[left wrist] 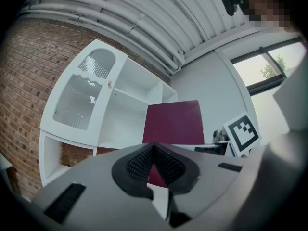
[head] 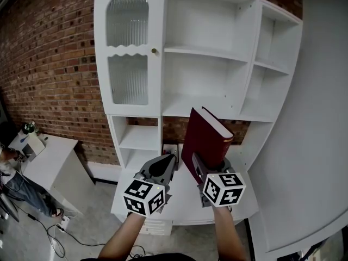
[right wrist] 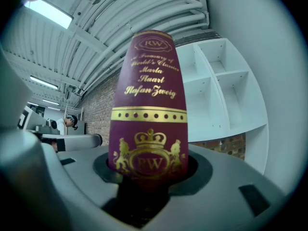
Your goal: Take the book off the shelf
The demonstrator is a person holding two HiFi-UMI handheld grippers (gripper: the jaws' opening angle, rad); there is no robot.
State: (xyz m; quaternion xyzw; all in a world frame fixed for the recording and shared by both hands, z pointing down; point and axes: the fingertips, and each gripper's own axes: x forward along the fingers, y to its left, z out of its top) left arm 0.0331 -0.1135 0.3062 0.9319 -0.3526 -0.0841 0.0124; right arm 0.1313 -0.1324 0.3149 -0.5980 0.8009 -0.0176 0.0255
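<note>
Head view: a dark red book (head: 205, 135) was held upright by the right hand-held gripper (head: 201, 165), which was clamped on the book's lower end. The book was off the white shelf unit (head: 247, 64), in the air in front of the unit's open middle compartments, w/ white page edges shown along its top.

Right gripper view: the spine was seen betw. the jaws, w/ gold lettering, a gold dotted band & a crowned crest.

The left hand-held gripper (head: 163, 166) was held near the book, on its left & apart from it. In the left gripper view its pads (left wrist: 139, 160) were closed together at the tips, w/ nothing gripped.

The shelf unit was set against a brick wall (head: 49, 64). A ribbed-glass door (head: 128, 48) was seen at the unit's upper left. A white bench (head: 51, 165) was seen at lower left.
</note>
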